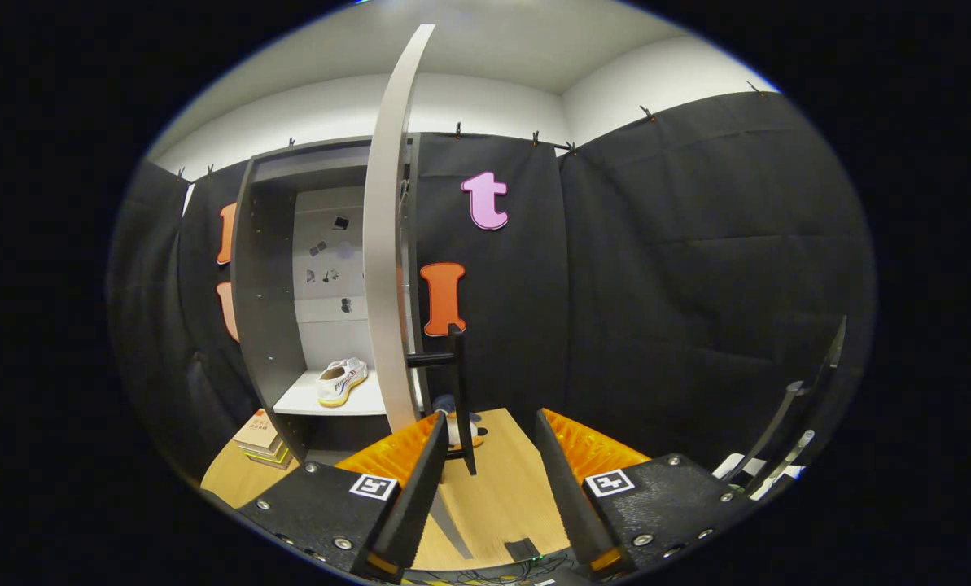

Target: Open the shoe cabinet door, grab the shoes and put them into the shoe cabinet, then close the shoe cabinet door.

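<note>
The gripper (489, 443) has its fingers spread apart, holding nothing, above a wooden floor (501, 496). Just ahead of the left finger stands the black bar handle (459, 382) of the cabinet door (387, 244), which is swung open edge-on. Beyond it, inside the shoe cabinet (269, 285), a white shoe (341, 381) rests on a shelf. Stacked books (261, 439) lie beside the cabinet's base.

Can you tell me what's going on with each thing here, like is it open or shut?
shoe cabinet door: swung open, seen edge-on.
door handle: free, just ahead of the fingers, nothing gripping it.
white shoe: lying on the cabinet shelf, inside.
hand-held gripper: open, fingers apart, holding nothing.
stack of books: lying flat on the floor beside the cabinet.
</note>
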`<state>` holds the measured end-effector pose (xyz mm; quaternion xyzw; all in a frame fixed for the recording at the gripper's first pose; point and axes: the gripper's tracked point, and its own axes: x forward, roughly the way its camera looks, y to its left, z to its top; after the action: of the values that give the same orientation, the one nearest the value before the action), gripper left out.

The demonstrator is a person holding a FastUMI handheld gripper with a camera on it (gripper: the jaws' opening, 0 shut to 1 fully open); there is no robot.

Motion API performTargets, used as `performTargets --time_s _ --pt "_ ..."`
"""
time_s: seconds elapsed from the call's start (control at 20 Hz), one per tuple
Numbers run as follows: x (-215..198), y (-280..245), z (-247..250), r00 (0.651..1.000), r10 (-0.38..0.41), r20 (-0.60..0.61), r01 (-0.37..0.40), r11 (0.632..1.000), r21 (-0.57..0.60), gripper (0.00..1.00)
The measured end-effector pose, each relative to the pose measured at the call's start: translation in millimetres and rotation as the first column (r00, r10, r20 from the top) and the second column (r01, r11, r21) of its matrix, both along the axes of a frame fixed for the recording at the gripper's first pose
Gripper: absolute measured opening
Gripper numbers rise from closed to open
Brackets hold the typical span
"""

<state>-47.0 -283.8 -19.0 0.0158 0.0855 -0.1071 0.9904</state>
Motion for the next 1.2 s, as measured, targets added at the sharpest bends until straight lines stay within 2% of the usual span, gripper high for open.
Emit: performTargets --time_s 0.15,0.4,0.85,1.2 --pt "-1 14 1 0.999 0.039 0.007 -0.039 0.999 0.001 0.69" --pt "-1 55 0 0.987 0.161 0.028 -0.163 0.985 0.054 0.68" --pt "13 125 -1 0.930 0.363 0.051 -0.366 0.929 0.059 0.68" --pt "44 169 -1 0.884 0.461 0.079 -0.468 0.878 0.099 0.69"
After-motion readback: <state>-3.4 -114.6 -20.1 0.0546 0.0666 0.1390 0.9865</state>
